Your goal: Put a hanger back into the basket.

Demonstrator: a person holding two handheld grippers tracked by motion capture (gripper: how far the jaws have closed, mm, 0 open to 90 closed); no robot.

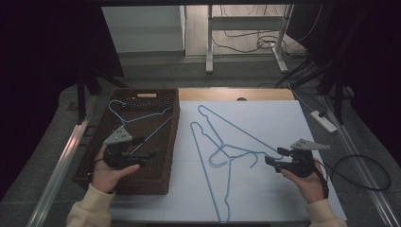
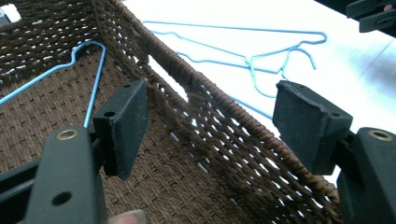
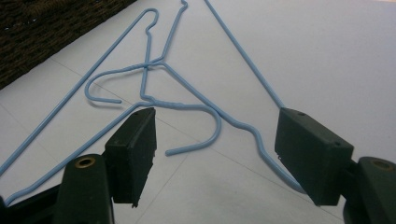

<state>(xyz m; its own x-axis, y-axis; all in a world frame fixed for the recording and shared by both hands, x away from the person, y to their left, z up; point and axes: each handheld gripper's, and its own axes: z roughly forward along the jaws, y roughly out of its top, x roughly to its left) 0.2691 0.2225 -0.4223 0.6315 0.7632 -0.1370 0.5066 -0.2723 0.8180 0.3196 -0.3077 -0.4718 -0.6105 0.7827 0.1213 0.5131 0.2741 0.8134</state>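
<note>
**Blue wire hangers on the white tabletop, one more in the basket**

Two thin light-blue wire hangers [image 1: 222, 151] lying flat and crossed near the middle of the tabletop [image 1: 279, 194], hooks overlapping, long bars fanning toward the far edge and the near edge. Bare wire, smoothly bent, each with a twisted neck below an open curved hook. A third blue hanger in the basket [image 1: 142, 120], lying on its woven floor, hook toward the far left corner.

Dark brown woven basket [image 1: 163, 156] along the left edge of the tabletop, rectangular, with a handle cut-out in the far wall.

Left gripper [image 1: 142, 147] over the basket interior, fingers [image 2: 123, 126] released and wide apart, nothing between them; basket wall seen between the two pads in the left gripper view. Right gripper [image 1: 276, 157] near the right edge, just beside the hangers' hooks, fingers [image 3: 133, 149] spread open, gripping nothing, hanger wire lying on the surface beyond them.

Tabletop covered in plain white, a strip of bare wood at the far edge. Beyond: grey floor, white metal frame legs, loose cables, a power strip [image 1: 324, 120] off the right side, dark curtains on both sides.
</note>
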